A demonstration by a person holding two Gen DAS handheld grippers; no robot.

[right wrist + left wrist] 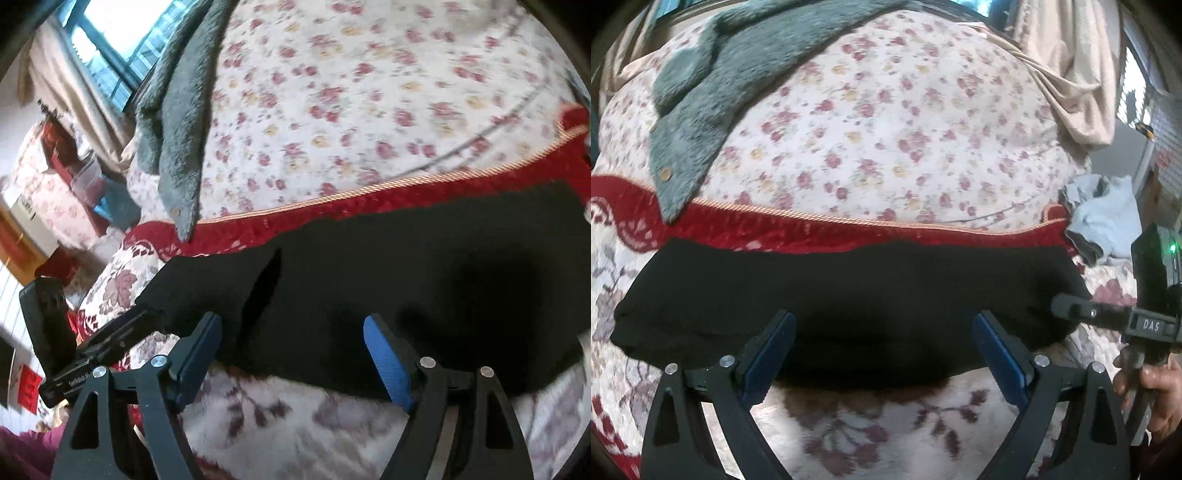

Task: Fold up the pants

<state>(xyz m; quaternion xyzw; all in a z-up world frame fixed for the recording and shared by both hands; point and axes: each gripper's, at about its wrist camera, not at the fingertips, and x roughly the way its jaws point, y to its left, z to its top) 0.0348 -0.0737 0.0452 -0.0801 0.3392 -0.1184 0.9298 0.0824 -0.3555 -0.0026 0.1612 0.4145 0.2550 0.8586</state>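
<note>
The black pants (846, 295) lie folded across the bed (886, 110), long axis running left to right, just ahead of the spread, empty left gripper (884, 350) and right gripper (291, 350), both equally near.

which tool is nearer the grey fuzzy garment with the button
Left. The left tool is at the pants' end below the grey garment; the right tool works the opposite end.
</note>
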